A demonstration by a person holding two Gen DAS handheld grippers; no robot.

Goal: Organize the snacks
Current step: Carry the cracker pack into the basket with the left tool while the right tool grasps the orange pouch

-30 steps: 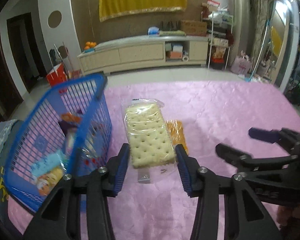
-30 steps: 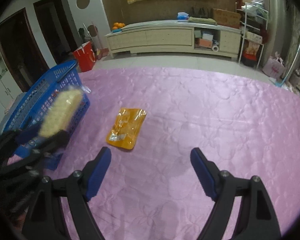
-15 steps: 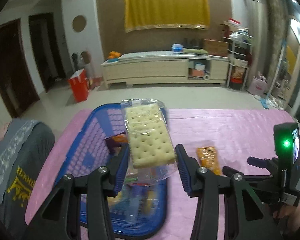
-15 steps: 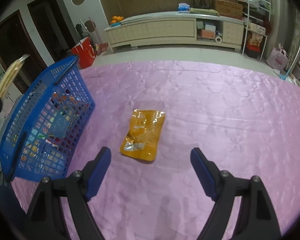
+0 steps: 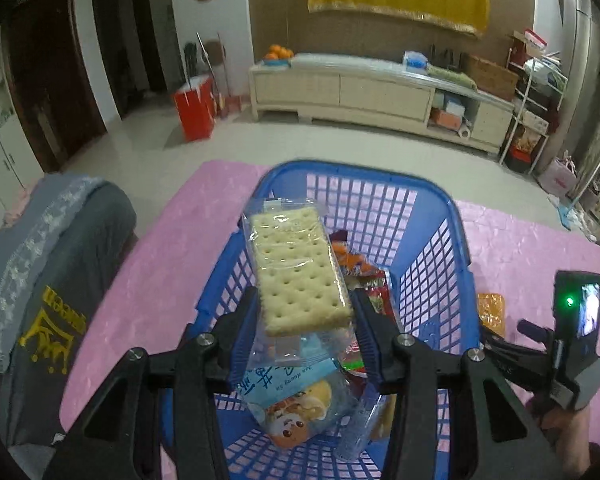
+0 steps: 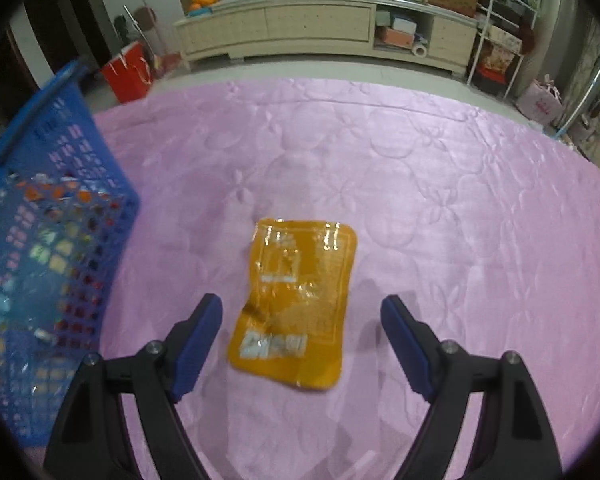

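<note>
My left gripper is shut on a clear-wrapped cracker pack, held over the blue basket. Several snack packets lie in the basket below it. An orange snack pouch lies flat on the pink cloth, just ahead of my right gripper, which hangs open above it with nothing between its fingers. The same pouch shows small in the left wrist view, right of the basket. The right gripper's body and the hand holding it appear at the lower right of that view.
The pink quilted cloth covers the table. The basket stands along its left side in the right wrist view. A grey garment lies beside the table's left edge. A cabinet and a red bag stand across the floor behind.
My left gripper carried the cracker pack leftward from over the cloth to above the basket. My right gripper came down and closer to the orange pouch.
</note>
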